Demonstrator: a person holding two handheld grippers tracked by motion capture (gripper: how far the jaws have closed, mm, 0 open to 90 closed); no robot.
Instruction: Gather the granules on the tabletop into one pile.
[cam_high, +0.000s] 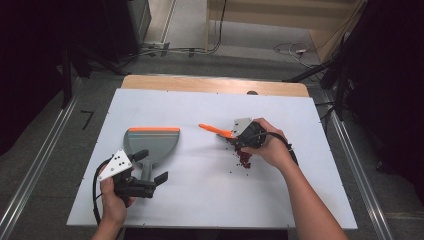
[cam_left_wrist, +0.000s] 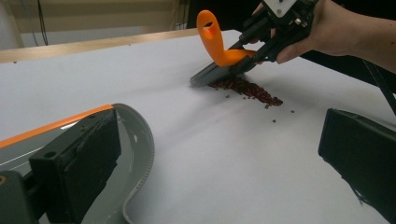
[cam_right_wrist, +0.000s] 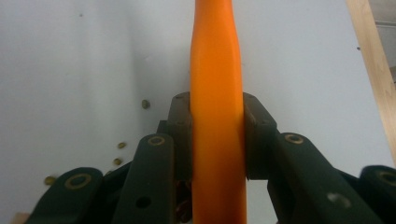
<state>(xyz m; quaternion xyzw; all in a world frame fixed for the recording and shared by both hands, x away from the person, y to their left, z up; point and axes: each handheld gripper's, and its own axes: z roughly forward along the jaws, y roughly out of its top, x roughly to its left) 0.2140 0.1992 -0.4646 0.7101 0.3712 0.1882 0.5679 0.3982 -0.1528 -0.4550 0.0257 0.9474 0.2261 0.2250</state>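
A grey dustpan (cam_high: 152, 142) with an orange front lip lies flat on the left of the white board. My left gripper (cam_high: 151, 166) stands open at its handle end, one jaw over the pan (cam_left_wrist: 140, 140) and the other off to the side. My right gripper (cam_high: 240, 137) is shut on the orange handle of a small brush (cam_high: 212, 129). In the left gripper view the brush (cam_left_wrist: 212, 37) rests its grey bristles on the board beside a pile of dark red beans (cam_left_wrist: 245, 88). The handle (cam_right_wrist: 215, 93) runs straight up between the right gripper's (cam_right_wrist: 217, 121) jaws.
Loose beans (cam_high: 245, 157) lie scattered near the pile, and several show in the right gripper view (cam_right_wrist: 120, 145). The board (cam_high: 200, 200) has bare room in the middle and front. A wooden strip (cam_high: 215, 85) marks the far edge. Cables lie on the floor beyond.
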